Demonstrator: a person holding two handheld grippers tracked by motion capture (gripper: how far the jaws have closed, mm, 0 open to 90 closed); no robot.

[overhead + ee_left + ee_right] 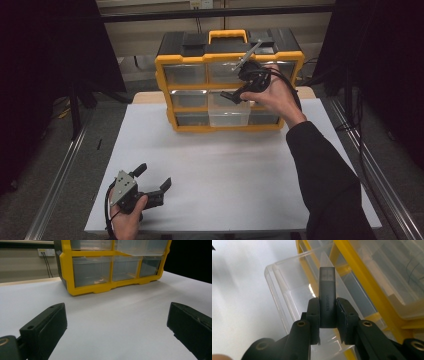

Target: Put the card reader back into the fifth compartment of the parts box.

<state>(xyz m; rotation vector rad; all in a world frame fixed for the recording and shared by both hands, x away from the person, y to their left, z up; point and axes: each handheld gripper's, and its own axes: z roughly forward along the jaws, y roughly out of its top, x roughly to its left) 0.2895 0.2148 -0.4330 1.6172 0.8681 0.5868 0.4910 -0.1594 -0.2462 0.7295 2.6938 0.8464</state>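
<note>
Slim grey stick (327,297) between matte black right claw (327,315) pads; clear plastic drawer (287,290) below

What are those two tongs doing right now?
Left tongs: open, holding nothing, over the white table.
Right tongs: shut on a small dark grey stick-shaped adapter.

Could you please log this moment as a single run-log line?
right claw: shut on grey adapter, over pulled-out clear drawer | left claw: open, empty, on white table | yellow organizer: upright
</note>
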